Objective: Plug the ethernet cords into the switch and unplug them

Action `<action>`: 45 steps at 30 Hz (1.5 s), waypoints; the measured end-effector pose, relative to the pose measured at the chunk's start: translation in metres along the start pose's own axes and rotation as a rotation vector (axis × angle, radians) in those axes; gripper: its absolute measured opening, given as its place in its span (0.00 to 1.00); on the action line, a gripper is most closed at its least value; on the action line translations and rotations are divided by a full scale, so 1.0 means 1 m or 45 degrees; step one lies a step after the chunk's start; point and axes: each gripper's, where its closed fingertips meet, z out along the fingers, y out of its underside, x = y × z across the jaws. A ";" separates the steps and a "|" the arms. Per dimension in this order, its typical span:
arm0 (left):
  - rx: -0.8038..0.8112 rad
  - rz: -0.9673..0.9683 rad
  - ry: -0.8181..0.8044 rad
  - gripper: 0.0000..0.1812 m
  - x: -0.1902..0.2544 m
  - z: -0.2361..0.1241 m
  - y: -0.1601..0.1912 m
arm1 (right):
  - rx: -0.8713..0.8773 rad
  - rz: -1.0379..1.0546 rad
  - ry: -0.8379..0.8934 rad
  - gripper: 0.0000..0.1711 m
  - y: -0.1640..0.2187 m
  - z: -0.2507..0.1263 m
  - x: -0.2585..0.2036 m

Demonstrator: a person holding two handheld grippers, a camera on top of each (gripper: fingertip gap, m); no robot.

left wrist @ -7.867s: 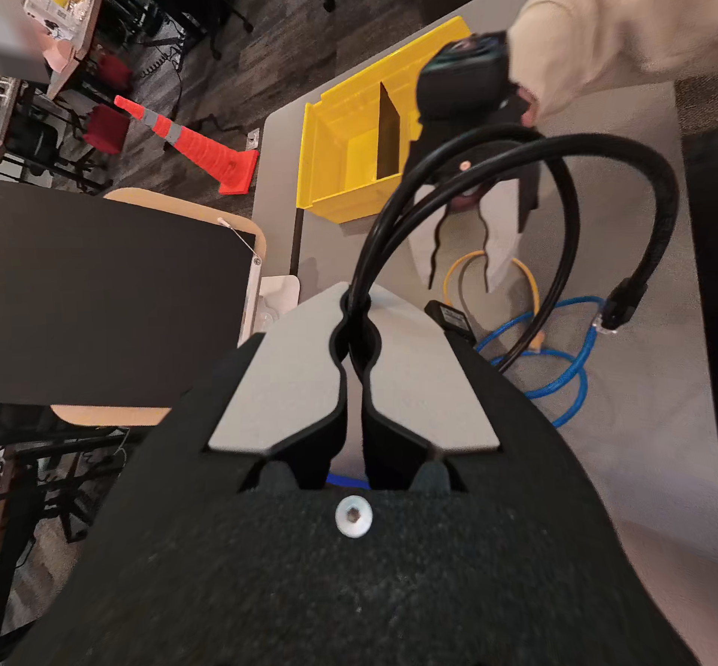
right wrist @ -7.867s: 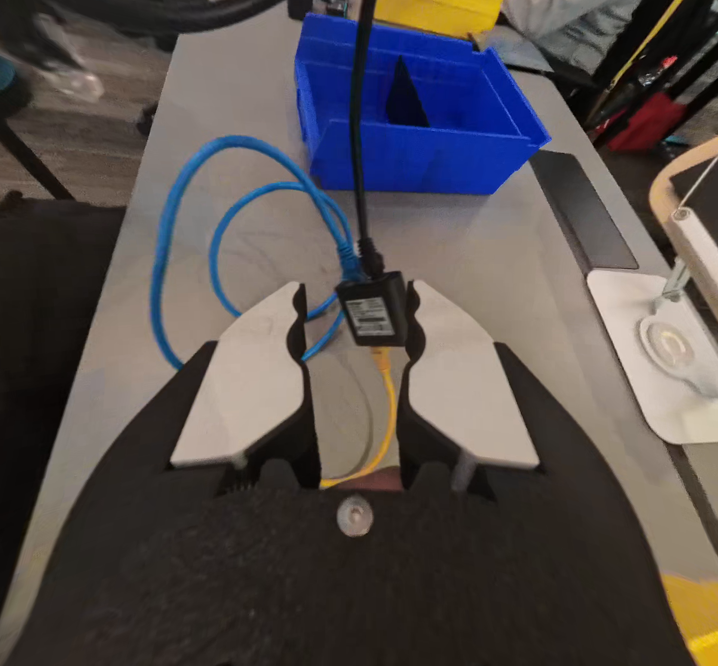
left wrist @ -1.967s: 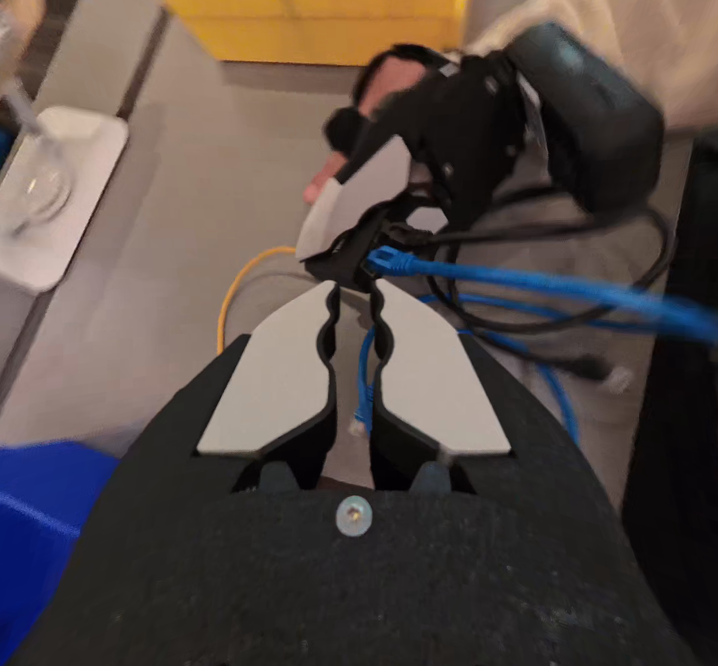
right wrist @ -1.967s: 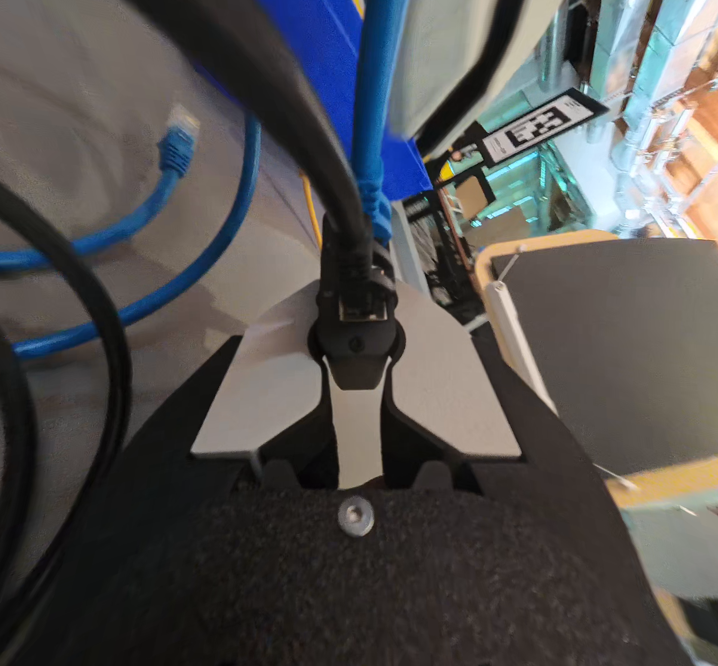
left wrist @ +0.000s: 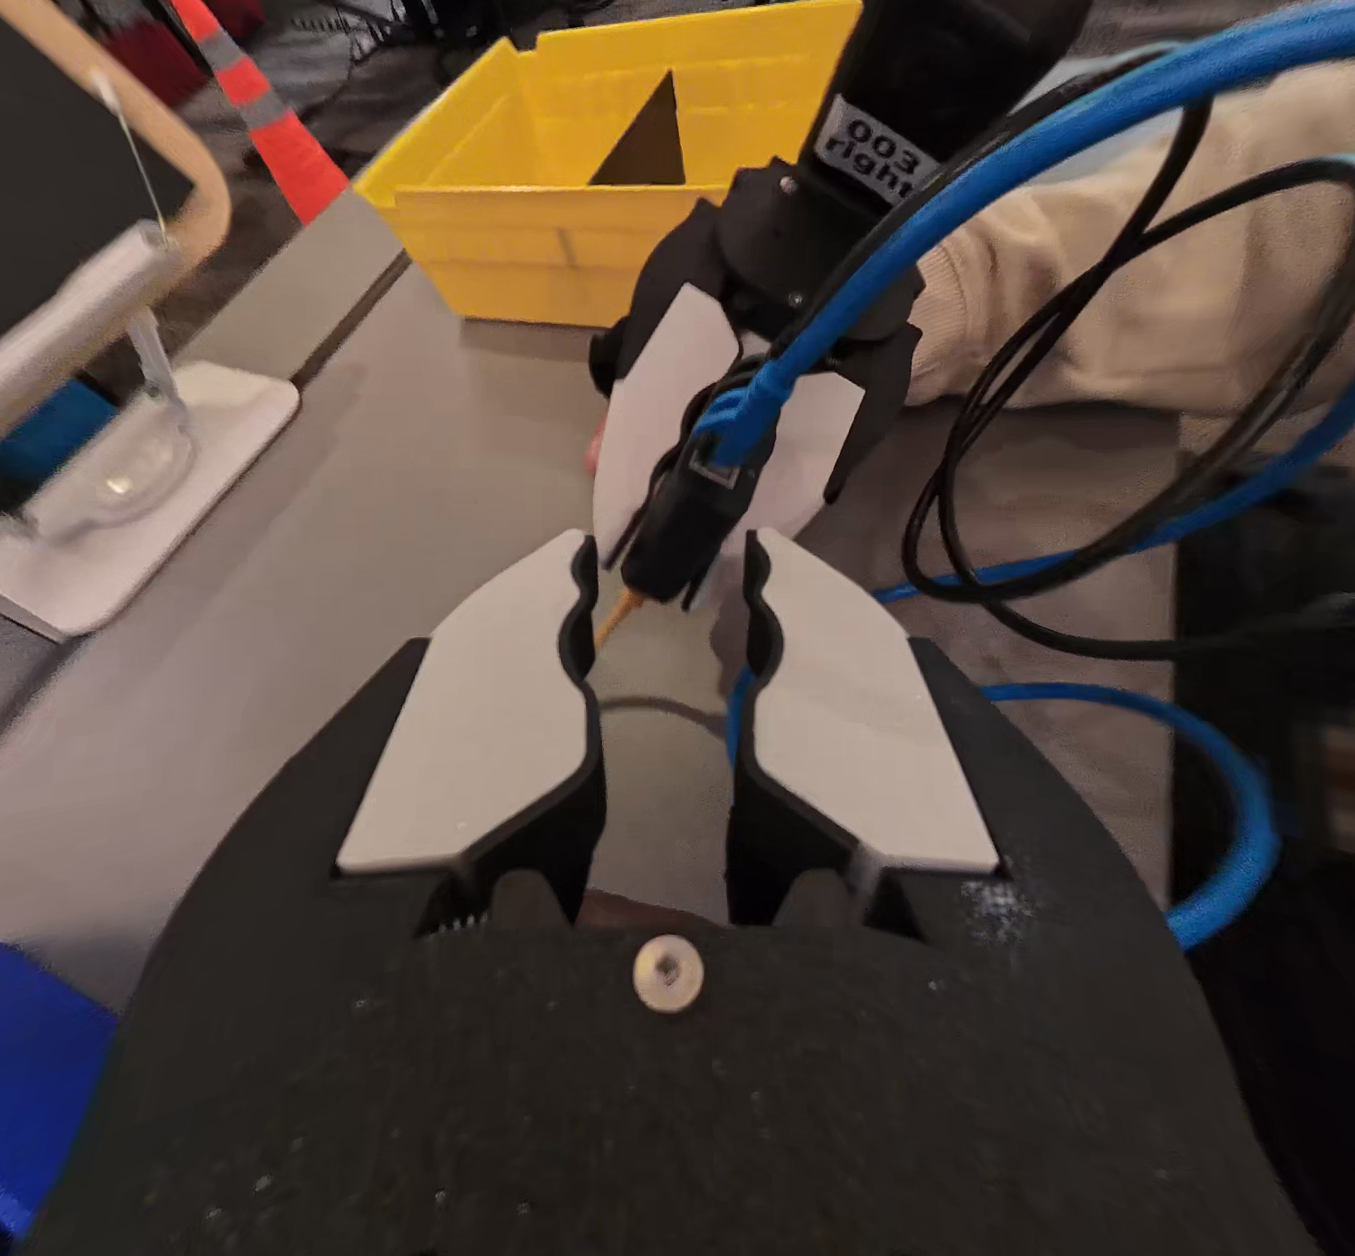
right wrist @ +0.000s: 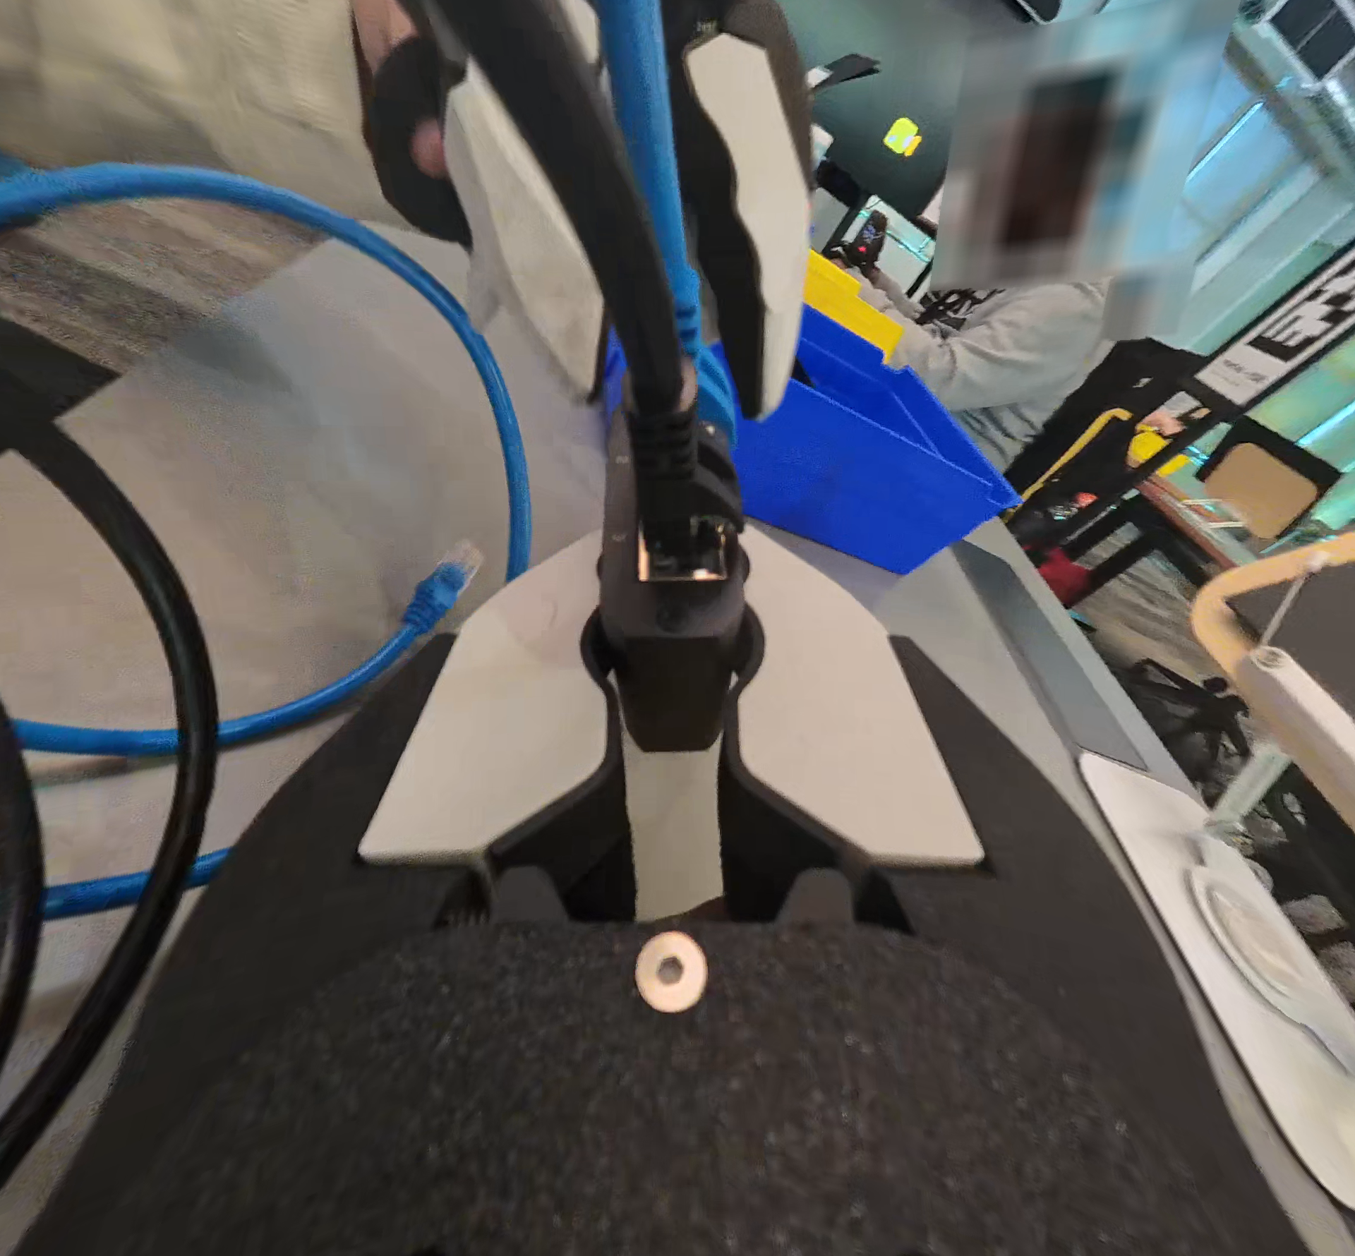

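Note:
In the right wrist view my right gripper (right wrist: 671,605) is shut on the small black switch (right wrist: 674,656) and holds it above the grey table (right wrist: 293,488). A black ethernet cord (right wrist: 660,444) and a blue cord (right wrist: 645,121) enter its port end. My left gripper (right wrist: 674,385) is open just above, its fingers either side of both cords. In the left wrist view my left gripper (left wrist: 663,561) is open and empty in front of the switch (left wrist: 674,524). The right gripper (left wrist: 733,414) grips the switch there. The blue plug (left wrist: 740,414) sits at its ports. A yellow cord (left wrist: 616,623) leaves its lower end.
A yellow bin (left wrist: 586,194) stands behind the grippers and a blue bin (right wrist: 843,473) at the far side. A loose blue plug (right wrist: 440,587) and black cord loops (left wrist: 1100,488) lie on the table. A white lamp base (left wrist: 147,473) is at the left. Left and right tips are no more than a few centimetres apart.
My left gripper held the black cord, was nearly shut by the blue plug two seconds ago, and is open now. My right gripper went from open to shut on the switch.

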 end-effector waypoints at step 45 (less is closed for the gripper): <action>-0.464 0.581 -0.300 0.13 -0.004 0.045 0.052 | -0.711 0.335 -0.223 0.27 -0.057 -0.062 -0.014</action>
